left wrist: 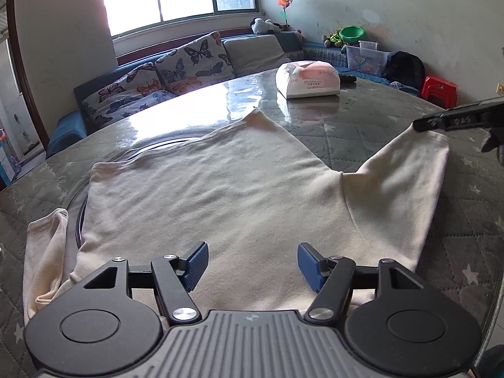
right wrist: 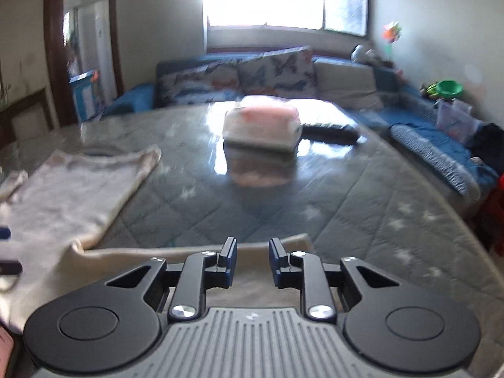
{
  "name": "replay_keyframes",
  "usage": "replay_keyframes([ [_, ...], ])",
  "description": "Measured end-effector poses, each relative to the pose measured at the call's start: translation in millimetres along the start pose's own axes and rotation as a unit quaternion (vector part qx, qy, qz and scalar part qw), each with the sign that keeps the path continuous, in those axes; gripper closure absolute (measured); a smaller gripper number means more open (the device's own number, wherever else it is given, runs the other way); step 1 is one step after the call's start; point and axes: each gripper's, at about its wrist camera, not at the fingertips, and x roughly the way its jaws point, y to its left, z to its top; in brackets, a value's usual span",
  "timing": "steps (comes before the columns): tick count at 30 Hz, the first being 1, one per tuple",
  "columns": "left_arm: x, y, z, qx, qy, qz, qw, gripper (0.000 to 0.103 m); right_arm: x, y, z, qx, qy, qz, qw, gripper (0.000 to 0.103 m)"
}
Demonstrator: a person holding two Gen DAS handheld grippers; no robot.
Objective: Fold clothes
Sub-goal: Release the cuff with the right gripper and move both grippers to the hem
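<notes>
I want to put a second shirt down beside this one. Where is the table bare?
Bare table lies between the cream shirt and the tissue pack, and right of the sleeve towards the edge. The shiny strip behind the shirt, towards the sofa, is free. The near side is crowded.

The left gripper [left wrist: 253, 266] points forward and downward, its blue-padded fingers [left wrist: 197, 264] set wide apart with nothing pressed between them. The right gripper [right wrist: 252, 263] tilts down likewise, its fingers [right wrist: 228, 260] narrowly parted, a small gap showing between the pads.
</notes>
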Motion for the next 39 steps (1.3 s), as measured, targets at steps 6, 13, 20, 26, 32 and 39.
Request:
replay_keyframes([
  [6,-7.2,14.7,-2.8,-0.019,-0.002,0.012,0.9998,0.036,12.1,2.4,-1.4,-0.002,0.025,-0.017,1.000,0.077],
  [13,-18.3,50.1,-10.5,-0.063,-0.002,0.052,0.9967,0.036,0.5,15.1,8.4,-0.026,0.004,-0.004,1.000,0.068],
  [20,-34.3,95.7,-21.3,-0.097,-0.005,0.120,0.9879,0.036,11.7,32.2,5.1,-0.039,0.024,0.017,0.999,0.061],
  [26,-39.2,135.0,-28.4,-0.131,0.000,0.175,0.9759,0.036,15.5,40.1,1.2,-0.050,0.033,0.014,0.998,0.052],
  [32,-28.5,165.0,-27.9,-0.151,0.012,0.202,0.9676,0.036,7.6,52.5,9.9,-0.067,0.022,0.028,0.997,0.047],
  [39,-6.4,177.0,-25.5,-0.145,0.031,0.197,0.9692,0.036,4.5,88.9,25.2,-0.101,0.011,0.077,0.992,0.040],
])
